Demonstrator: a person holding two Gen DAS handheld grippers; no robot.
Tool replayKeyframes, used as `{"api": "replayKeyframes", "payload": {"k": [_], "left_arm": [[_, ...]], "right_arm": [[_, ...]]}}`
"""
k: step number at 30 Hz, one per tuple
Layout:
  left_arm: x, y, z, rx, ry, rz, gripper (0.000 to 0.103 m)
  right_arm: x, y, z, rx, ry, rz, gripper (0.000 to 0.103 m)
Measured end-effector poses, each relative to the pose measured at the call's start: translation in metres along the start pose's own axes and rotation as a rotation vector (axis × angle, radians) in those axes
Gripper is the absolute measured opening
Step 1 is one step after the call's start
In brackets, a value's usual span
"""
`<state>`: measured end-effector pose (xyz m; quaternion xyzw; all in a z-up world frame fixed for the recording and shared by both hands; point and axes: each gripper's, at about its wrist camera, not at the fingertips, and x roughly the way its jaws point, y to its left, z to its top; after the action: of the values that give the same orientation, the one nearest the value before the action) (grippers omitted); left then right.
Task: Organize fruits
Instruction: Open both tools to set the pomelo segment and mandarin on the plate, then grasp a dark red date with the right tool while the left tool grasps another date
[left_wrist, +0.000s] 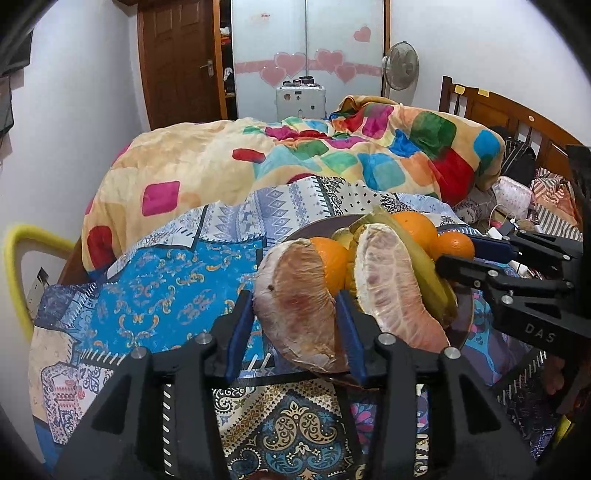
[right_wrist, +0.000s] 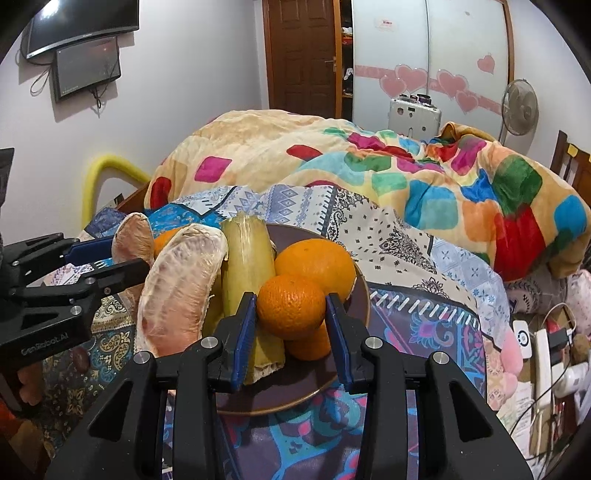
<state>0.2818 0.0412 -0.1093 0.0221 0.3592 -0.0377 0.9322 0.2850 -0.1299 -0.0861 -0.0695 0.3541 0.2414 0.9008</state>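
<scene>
Left wrist view showed the left gripper (left_wrist: 295, 317) with its jaws spread to either side of a peeled pomelo segment (left_wrist: 295, 306), close against it; whether they pressed the flesh could not be told. Right wrist view showed the right gripper (right_wrist: 291, 314) likewise spread around a small orange (right_wrist: 290, 308), apparently touching its sides, though a firm grip could not be confirmed. Both fruits lay on a dark plate (right_wrist: 354, 332) crowded with a second pomelo segment (right_wrist: 181, 291), a larger orange (right_wrist: 314, 264) and a pale green stalk-like piece (right_wrist: 247, 266); the plate rested on the patterned sheet of the bed (right_wrist: 424, 236). Judged risks: the pile was heaped and the bedding soft, so pulling one fruit out could tip the plate or roll a neighbouring orange off its rim. Hard closure could tear the soft pomelo membrane, while the round orange could slip from a loose hold.
</scene>
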Motion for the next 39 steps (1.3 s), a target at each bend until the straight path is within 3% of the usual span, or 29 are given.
{"api": "replayKeyframes", "payload": {"k": [2, 10, 14, 36, 39], "left_arm": [[-0.001, 0.0, -0.001, 0.003, 0.0, 0.006, 0.056], [0.004, 0.001, -0.006, 0.013, 0.042, -0.006, 0.058], [0.0, 0.003, -0.011, 0.008, 0.043, -0.012, 0.064], [-0.022, 0.009, -0.024, 0.004, 0.028, -0.016, 0.065], [-0.025, 0.012, -0.025, 0.0, 0.024, -0.014, 0.065]], "right_arm": [[-0.004, 0.001, -0.003, -0.006, 0.001, 0.009, 0.034], [-0.019, 0.021, -0.02, -0.108, 0.008, 0.018, 0.034], [-0.02, 0.024, -0.023, -0.113, 0.014, 0.03, 0.034], [-0.007, 0.034, -0.032, -0.142, 0.067, 0.069, 0.035], [-0.006, 0.033, -0.032, -0.133, 0.072, 0.07, 0.039]]}}
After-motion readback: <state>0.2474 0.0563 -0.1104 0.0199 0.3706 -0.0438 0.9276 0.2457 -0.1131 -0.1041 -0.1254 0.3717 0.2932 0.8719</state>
